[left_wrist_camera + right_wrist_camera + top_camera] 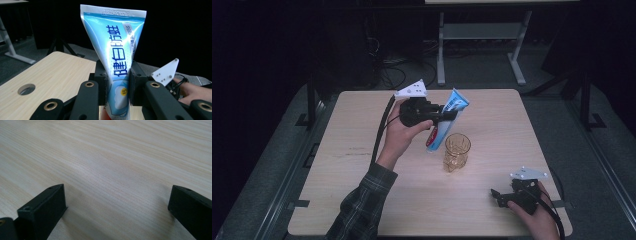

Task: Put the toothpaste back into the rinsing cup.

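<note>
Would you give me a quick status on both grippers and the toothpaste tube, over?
Left gripper shut on tube, held cap-down above table. Right gripper open, low over table, holding nothing. Glass cup upright beside tube; path to it unobstructed.

The blue tube (117,62) carries large blue Chinese characters running along its length, 健白防蛀. Beside them, a pale strip bears smaller Chinese print, too small to make out. Embossed figures on the crimped end are also unreadable.
</note>
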Demonstrator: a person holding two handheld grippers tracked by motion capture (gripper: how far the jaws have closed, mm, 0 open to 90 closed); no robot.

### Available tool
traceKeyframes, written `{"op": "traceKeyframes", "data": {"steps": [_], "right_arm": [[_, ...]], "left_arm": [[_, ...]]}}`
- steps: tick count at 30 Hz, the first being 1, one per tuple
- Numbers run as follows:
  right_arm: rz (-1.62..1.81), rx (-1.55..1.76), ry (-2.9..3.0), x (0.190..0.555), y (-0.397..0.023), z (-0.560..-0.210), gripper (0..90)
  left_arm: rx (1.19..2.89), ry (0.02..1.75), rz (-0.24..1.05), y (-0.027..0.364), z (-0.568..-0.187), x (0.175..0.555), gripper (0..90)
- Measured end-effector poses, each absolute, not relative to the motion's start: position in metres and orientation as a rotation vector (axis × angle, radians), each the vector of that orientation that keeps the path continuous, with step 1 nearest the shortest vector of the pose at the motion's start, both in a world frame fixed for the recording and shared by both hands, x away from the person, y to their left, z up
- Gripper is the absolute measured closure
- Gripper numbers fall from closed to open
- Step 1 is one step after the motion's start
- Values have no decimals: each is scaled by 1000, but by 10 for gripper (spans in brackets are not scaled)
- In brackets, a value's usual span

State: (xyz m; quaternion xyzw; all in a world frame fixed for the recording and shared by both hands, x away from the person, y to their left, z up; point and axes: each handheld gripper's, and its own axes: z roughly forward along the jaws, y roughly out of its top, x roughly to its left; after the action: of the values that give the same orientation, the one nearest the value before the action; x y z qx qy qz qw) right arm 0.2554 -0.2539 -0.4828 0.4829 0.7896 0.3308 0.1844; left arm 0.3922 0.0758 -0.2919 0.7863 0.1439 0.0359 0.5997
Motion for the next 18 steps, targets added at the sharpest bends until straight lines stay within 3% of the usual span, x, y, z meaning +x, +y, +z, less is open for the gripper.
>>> {"op": "traceKeyframes", "data": {"steps": [18], "right_arm": [[935, 1358, 2231, 255, -254, -483, 7]], "left_arm": [[1807, 288, 68, 39, -295, 408, 730]]}}
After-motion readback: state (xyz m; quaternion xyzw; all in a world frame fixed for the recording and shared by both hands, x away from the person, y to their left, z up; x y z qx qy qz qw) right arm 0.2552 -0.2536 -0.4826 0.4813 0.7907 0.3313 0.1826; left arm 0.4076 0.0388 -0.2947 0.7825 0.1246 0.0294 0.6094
